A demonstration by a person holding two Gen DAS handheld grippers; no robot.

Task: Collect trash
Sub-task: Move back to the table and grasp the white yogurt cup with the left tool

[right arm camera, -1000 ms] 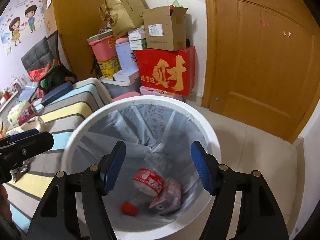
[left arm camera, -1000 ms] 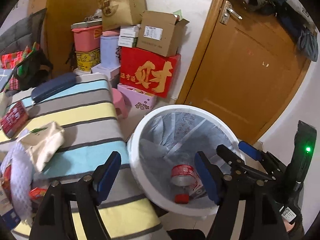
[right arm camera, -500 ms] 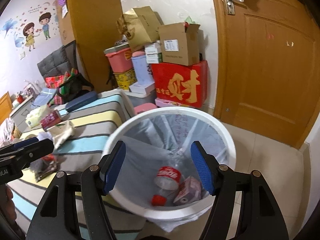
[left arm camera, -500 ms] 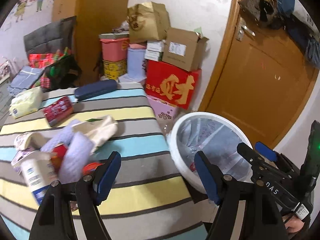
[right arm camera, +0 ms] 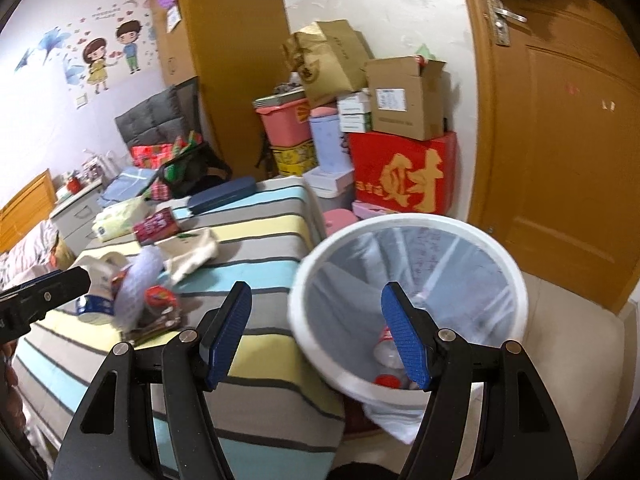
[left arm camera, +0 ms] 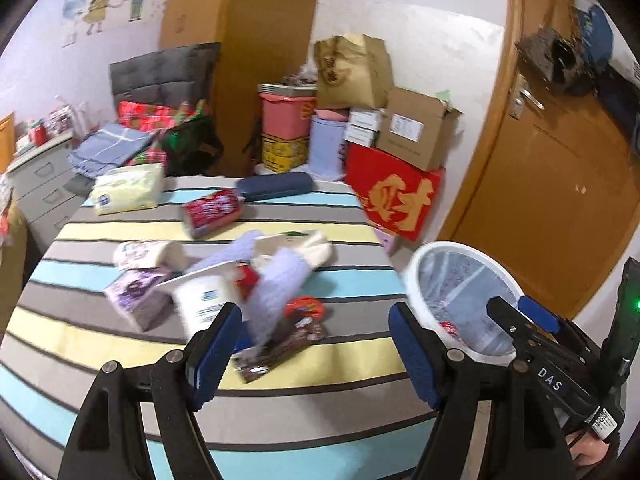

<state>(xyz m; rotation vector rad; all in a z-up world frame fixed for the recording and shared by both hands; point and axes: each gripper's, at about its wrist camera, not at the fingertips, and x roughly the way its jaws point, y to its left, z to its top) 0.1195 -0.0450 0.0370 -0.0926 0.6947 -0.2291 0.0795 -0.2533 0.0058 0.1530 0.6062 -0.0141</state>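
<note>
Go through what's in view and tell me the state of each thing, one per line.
left gripper: open, nothing between the jaws
right gripper: open, nothing between the jaws
trash bin: upright, lined, a bottle and a carton at the bottom
yogurt cup: tipped over on the striped cover
brown wrapper: lying flat, crumpled
cardboard box: flaps open
door: shut

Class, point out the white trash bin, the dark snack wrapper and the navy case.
white trash bin [right arm camera: 472,224], right wrist view, far rim.
dark snack wrapper [left arm camera: 280,350], left wrist view, middle.
navy case [left arm camera: 274,186], left wrist view, top face.
</note>
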